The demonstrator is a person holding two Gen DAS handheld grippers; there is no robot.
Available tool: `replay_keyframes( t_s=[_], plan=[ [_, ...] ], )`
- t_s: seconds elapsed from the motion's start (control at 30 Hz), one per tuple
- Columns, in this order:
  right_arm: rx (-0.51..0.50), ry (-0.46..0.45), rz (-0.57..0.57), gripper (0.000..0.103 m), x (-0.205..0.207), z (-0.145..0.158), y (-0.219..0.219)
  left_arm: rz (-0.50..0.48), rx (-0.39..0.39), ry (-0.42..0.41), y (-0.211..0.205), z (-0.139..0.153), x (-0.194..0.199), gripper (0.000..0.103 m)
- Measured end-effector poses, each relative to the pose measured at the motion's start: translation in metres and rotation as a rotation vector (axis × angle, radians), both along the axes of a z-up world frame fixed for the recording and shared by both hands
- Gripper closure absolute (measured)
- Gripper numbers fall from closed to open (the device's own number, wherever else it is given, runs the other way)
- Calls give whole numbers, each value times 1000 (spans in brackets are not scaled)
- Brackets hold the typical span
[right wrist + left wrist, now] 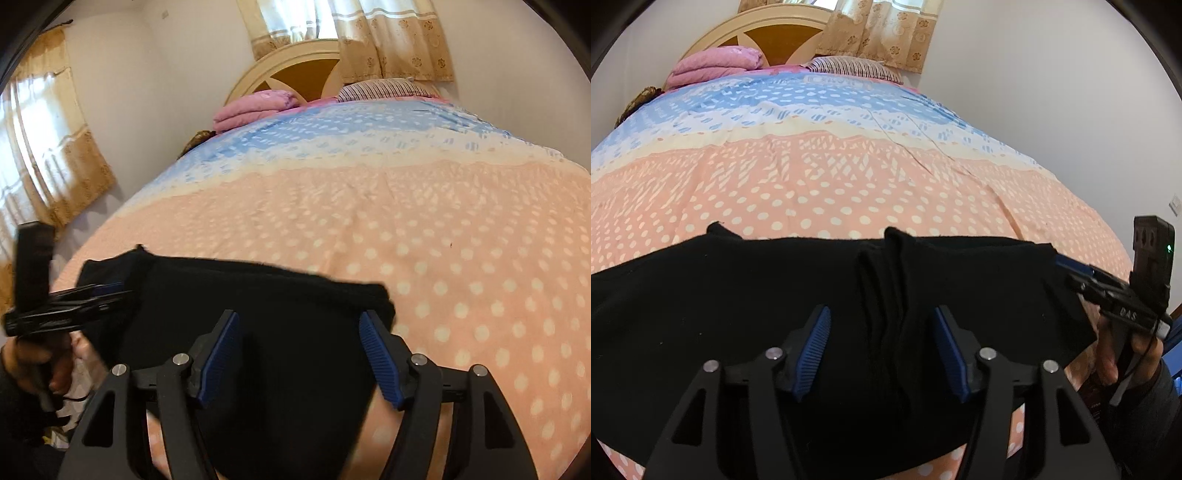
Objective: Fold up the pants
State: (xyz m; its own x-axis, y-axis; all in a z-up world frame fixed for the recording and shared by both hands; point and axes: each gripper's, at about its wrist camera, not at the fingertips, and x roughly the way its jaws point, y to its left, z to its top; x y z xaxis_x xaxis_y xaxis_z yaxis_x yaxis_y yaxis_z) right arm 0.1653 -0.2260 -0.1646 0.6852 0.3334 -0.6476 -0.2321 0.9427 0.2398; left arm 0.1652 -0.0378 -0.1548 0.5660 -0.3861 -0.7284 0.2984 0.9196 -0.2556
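The black pants [775, 295] lie across the near end of the bed, with a bunched ridge of cloth at the middle. In the left wrist view my left gripper [881, 317] is open, its blue pads either side of that ridge. My right gripper [1067, 267] reaches in from the right at the pants' right edge. In the right wrist view my right gripper [299, 319] is open over the black pants [277, 332], near their right end. My left gripper [118, 290] shows at the left, at the pants' left corner; its jaws look nearly closed from the side.
The bed cover [849, 177] is pink with white dots, blue farther back. A folded pink blanket [713, 68] and a striped pillow [857, 68] lie by the headboard [295, 70]. Curtains [48, 147] hang at the left. A wall [1052, 92] runs along the bed's right side.
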Motion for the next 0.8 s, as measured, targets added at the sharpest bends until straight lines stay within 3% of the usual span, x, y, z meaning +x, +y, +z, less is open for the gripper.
replay_keyframes(
  t_s=[0.13,0.3,0.37,0.53,0.67,0.8],
  plan=[
    [-50,-44,-19,34,-25,16,6,13,30,-26,2,1,-7,28],
    [-66,-24,79,34,-67,13,27,34,64,-31,5,-6,-9,27],
    [-144,27,103,34,-72,-7,39,37,62,-33,6,-6,-10,27],
    [-308,-38,129,27,-82,-13,60,34,59,-32,8,-7,-11,26],
    [-248,-52,115,27,-84,-5,56,33,51,-32,12,-6,-14,25],
    [-185,-92,98,27,-92,4,53,53,74,-42,21,-6,-16,12]
  ],
)
